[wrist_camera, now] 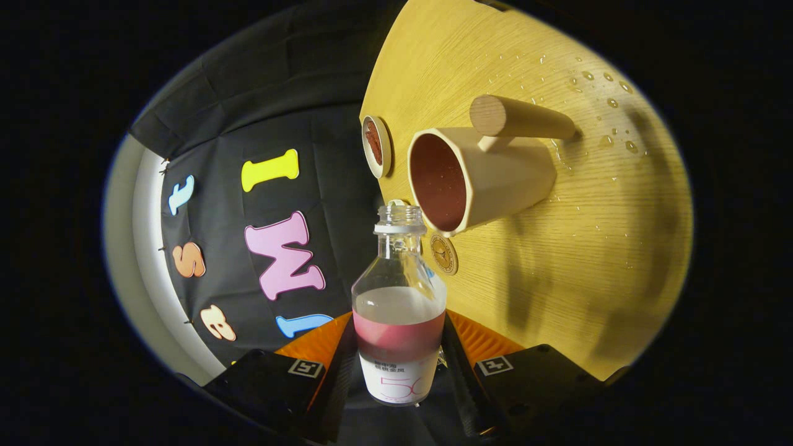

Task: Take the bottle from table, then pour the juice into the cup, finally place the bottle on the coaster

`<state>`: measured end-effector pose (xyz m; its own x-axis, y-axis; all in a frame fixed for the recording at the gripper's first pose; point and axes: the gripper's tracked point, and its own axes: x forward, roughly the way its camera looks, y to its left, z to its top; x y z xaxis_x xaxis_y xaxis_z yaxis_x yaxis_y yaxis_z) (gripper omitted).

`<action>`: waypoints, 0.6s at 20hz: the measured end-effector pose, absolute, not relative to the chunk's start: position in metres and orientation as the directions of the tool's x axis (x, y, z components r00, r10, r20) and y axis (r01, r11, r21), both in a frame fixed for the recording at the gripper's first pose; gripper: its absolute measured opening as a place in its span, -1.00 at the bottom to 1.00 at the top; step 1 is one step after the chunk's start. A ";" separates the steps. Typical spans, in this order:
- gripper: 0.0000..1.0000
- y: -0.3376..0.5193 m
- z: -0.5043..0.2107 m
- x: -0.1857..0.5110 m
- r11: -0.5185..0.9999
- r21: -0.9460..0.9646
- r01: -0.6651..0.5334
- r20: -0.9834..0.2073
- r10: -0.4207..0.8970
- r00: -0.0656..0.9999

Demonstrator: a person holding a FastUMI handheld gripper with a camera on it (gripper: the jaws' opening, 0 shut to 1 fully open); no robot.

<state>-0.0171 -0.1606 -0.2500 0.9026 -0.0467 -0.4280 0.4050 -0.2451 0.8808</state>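
Red juice sits low in the bottle (399, 310), clamped between the gripper's (396, 365) fingers — its open mouth just short of the cup (480, 176); tip slowly, keeping the stream inside.

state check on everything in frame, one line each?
claw: shut on bottle
bottle: uncapped, held, part full of red juice
cup: on the table, red juice inside
coaster: bare, beside the cup
table: wet with droplets
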 end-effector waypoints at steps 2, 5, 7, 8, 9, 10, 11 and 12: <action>0.49 -0.164 -0.248 -0.019 -0.261 0.878 0.401 -0.427 -0.049 0.903; 0.49 -0.169 -0.248 -0.019 -0.286 0.872 0.398 -0.428 -0.047 0.903; 0.49 -0.169 -0.247 -0.016 -0.303 0.867 0.396 -0.428 -0.045 0.903; 0.49 -0.169 -0.247 -0.015 -0.310 0.865 0.395 -0.428 -0.041 0.903; 0.49 -0.167 -0.246 -0.015 -0.315 0.863 0.396 -0.427 -0.036 0.903; 0.49 -0.166 -0.245 -0.014 -0.319 0.861 0.396 -0.427 -0.029 0.904; 0.49 -0.166 -0.244 -0.013 -0.321 0.859 0.397 -0.427 -0.024 0.904; 0.49 -0.166 -0.244 -0.011 -0.325 0.858 0.398 -0.428 -0.021 0.904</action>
<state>-0.0114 -0.1660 -0.2445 0.9037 -0.0214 -0.4277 0.3982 -0.3255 0.8576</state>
